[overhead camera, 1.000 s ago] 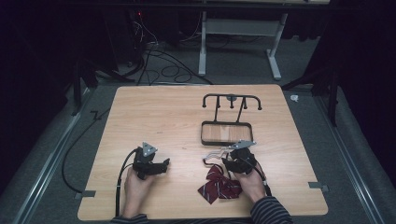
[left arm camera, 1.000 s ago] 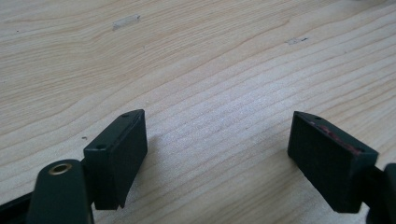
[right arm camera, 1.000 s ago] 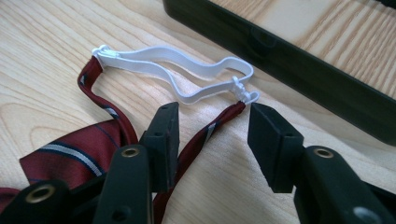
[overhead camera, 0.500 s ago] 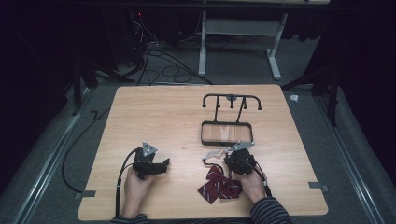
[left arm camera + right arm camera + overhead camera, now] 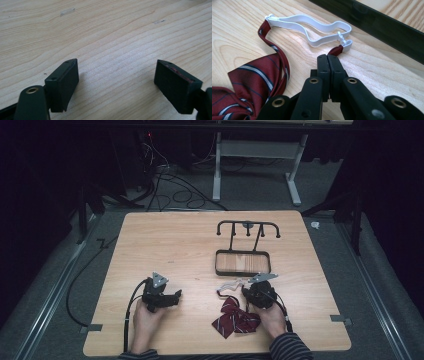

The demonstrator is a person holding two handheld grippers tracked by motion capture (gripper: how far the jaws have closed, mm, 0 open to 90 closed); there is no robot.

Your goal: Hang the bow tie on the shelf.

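Observation:
A dark red striped bow tie [image 5: 235,317] [image 5: 249,82] lies on the wooden table [image 5: 175,245] near its front edge, with a white elastic strap [image 5: 312,27] [image 5: 230,284] looped out toward the back. My right gripper [image 5: 328,58] [image 5: 252,290] is shut on the red band end of the bow tie, just below the strap's white clasp. A hand's width to the left of the tie, my left gripper [image 5: 116,80] [image 5: 172,296] rests low over bare wood, jaws wide open, nothing between them.
A black metal stand [image 5: 248,227] with hooks and a wooden-floored tray base [image 5: 243,262] sits just behind the bow tie; its black rim [image 5: 372,22] runs across the right gripper view. Cables trail off the table's left edge.
The right gripper has shifted slightly left and forward, toward the strap end of the bow tie. The left gripper has stayed still.

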